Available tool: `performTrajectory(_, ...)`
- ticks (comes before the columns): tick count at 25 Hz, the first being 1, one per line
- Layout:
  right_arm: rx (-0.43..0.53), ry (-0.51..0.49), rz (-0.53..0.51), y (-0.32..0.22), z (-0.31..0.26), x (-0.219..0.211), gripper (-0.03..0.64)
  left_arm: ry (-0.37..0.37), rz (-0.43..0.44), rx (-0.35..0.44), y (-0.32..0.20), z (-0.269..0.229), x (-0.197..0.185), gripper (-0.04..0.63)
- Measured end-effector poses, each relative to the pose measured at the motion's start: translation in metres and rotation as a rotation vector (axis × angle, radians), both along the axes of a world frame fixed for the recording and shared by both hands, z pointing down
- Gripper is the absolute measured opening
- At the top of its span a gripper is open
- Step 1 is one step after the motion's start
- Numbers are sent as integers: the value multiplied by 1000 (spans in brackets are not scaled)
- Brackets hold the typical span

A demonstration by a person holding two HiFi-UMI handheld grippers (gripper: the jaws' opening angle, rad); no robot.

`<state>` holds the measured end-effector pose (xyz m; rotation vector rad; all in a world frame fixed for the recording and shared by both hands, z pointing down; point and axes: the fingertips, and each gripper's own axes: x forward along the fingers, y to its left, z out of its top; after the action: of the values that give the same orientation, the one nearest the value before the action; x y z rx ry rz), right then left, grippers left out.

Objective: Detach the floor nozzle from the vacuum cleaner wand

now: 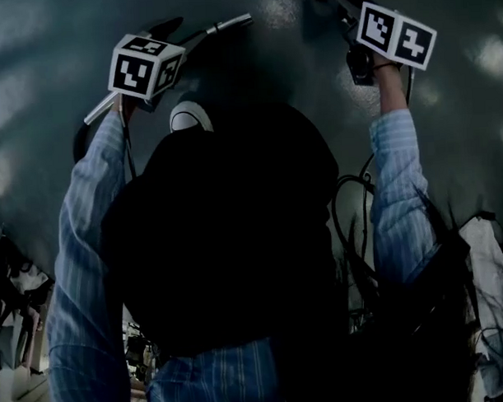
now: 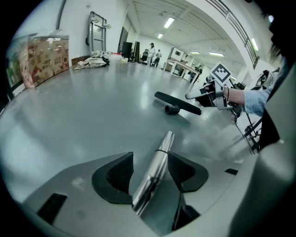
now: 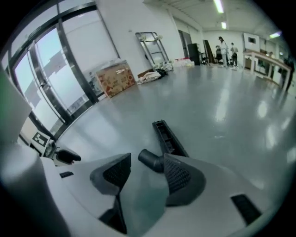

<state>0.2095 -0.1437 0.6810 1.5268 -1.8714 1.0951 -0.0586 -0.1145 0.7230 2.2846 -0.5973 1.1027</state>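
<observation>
The silver wand [image 2: 157, 162] runs between the jaws of my left gripper [image 2: 150, 159], which is shut on it; its bare end points out over the floor with nothing attached. In the head view the wand [image 1: 221, 28] slants up and to the right from the left gripper's marker cube [image 1: 145, 66]. The black floor nozzle [image 2: 178, 102] lies apart on the grey floor. My right gripper [image 3: 145, 167] stands open just before the nozzle's round neck [image 3: 150, 160], with the nozzle's long head [image 3: 167, 136] stretching away beyond. Nothing sits between its pads.
A printed cardboard box [image 3: 115, 78] stands by the window wall, with a metal trolley [image 3: 152, 44] and a heap of cloth behind it. People and tables [image 2: 180, 65] are far off. Cables [image 1: 351, 209] hang near my right sleeve.
</observation>
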Motion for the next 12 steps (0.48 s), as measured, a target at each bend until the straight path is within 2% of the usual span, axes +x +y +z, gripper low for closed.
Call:
performTrajectory(4,-79,-156,123,20,-12,-41,225,6,-76,-91,22,-41,-32,236)
performTrajectory(6,-117,-216,166,30,-26,-54,225,24,-141,-116,22,-67,-43,236)
performTrajectory(10,-180,-293,182,58,-59,-80,225,30,-268,-154,26,-108,-66,235)
performTrajectory(12,-205,-304,174,75,-89,-86,225,28,-281,-169,36,-138,-67,230)
